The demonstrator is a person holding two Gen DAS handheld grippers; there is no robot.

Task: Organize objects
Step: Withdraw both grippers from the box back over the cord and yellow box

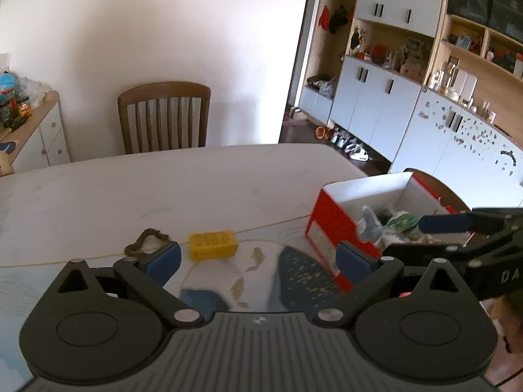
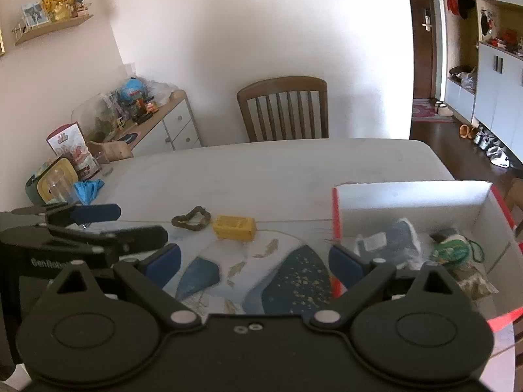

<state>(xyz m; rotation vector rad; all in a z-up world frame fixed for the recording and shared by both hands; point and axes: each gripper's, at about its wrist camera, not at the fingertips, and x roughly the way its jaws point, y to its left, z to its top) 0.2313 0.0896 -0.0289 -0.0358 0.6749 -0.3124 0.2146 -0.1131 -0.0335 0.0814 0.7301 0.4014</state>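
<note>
Left wrist: left tool point(image 1: 258, 256) spread, empty; the right tool point(image 1: 457, 228) reads "DA". Red shoebox point(image 1: 330, 225) on table point(image 1: 163, 189) holds clutter.

Right wrist: right tool point(image 2: 255, 259) spread; "GenRobo" lettering; yellow block point(image 2: 233, 227) beside box.

Table point(image 2: 294, 170): 1.
Red box point(image 2: 336, 215): 1, right. Contents blurred, perhaps three or four items.
Yellow block point(image 2: 233, 227): 1, centre.
Brown loop point(image 2: 192, 219): 1, left of block.
Chair point(image 2: 283, 111): 1, far side.
Grippers: 2, left point(image 1: 258, 256) and right point(image 2: 255, 259).
</note>
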